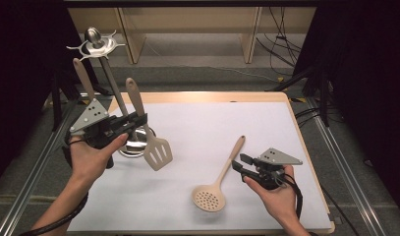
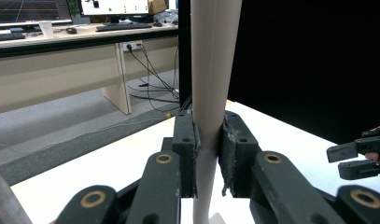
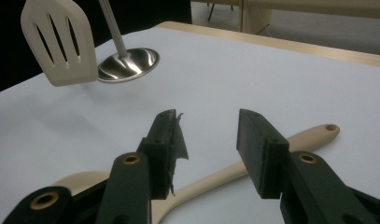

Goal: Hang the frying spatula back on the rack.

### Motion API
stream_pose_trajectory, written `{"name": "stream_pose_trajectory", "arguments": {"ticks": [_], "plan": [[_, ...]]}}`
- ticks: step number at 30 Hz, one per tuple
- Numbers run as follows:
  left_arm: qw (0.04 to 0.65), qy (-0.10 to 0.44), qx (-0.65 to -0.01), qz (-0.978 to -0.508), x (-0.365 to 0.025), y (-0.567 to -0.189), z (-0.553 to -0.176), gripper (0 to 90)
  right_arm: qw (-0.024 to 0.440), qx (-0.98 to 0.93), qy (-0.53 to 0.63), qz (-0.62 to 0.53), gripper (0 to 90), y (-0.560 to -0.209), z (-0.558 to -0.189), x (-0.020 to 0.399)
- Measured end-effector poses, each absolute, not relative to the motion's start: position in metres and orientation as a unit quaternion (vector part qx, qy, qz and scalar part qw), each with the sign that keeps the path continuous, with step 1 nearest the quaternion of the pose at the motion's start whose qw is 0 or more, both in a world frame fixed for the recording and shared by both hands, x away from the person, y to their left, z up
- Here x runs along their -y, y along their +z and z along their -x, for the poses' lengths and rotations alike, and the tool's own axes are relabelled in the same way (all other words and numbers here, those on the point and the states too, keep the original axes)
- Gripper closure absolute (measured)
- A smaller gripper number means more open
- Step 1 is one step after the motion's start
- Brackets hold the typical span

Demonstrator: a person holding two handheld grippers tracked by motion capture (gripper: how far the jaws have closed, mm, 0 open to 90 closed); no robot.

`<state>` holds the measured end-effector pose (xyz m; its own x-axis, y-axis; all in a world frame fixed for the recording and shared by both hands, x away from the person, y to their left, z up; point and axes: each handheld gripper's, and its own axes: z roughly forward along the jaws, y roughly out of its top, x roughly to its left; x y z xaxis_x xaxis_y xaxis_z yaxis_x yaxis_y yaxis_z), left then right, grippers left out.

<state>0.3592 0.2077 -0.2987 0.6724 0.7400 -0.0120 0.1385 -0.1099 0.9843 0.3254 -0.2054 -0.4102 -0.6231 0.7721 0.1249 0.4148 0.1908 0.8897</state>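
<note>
High view: left gripper (image 1: pixel 133 120) at 9 o'clock, raised off the table (image 1: pixel 266 128), wrist level, jaws clamped on the turner (image 1: pixel 147 130) handle; turner hangs tilted, blade down, just in front of the rack (image 1: pixel 103 59) base. Right gripper (image 1: pixel 242 163) at 4 o'clock, low, jaws apart beside the skimmer (image 1: pixel 218 182), which lies flat on the white top.

Left gripper view: pads (image 2: pixel 230 149) pinch the turner (image 2: pixel 212 70) handle, upright. Desks w/ monitors behind, cables on grey floor.

Right gripper view: jaws apart, nothing gripped, over the skimmer (image 3: pixel 253 161) handle. Turner (image 3: pixel 59 42) blade and rack (image 3: pixel 127 63) base at 11 o'clock.
</note>
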Motion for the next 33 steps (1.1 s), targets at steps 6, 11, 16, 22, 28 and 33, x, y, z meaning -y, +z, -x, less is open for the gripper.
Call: {"name": "stream_pose_trajectory", "arguments": {"ticks": [6,11,16,22,28,33], "plan": [[0.586,0.254,-0.317,-0.701,-0.211,-0.295,-0.361,77.1,0.172,-0.739,0.507,-0.409,58.4,-0.412,-0.326,0.206],[0.584,0.257,-0.322,-0.699,-0.217,-0.29,-0.365,77.1,0.18,-0.744,0.502,-0.403,58.3,-0.413,-0.329,0.21],[0.582,0.259,-0.328,-0.698,-0.222,-0.285,-0.371,77.1,0.167,-0.74,0.501,-0.417,58.2,-0.411,-0.326,0.208],[0.576,0.261,-0.338,-0.697,-0.229,-0.28,-0.379,77.1,0.188,-0.748,0.498,-0.397,58.2,-0.411,-0.329,0.21],[0.57,0.262,-0.344,-0.698,-0.235,-0.278,-0.385,77.1,0.169,-0.743,0.501,-0.409,58.2,-0.411,-0.327,0.207],[0.567,0.263,-0.353,-0.696,-0.238,-0.277,-0.39,77.1,0.177,-0.747,0.502,-0.399,58.1,-0.411,-0.328,0.208]]}}
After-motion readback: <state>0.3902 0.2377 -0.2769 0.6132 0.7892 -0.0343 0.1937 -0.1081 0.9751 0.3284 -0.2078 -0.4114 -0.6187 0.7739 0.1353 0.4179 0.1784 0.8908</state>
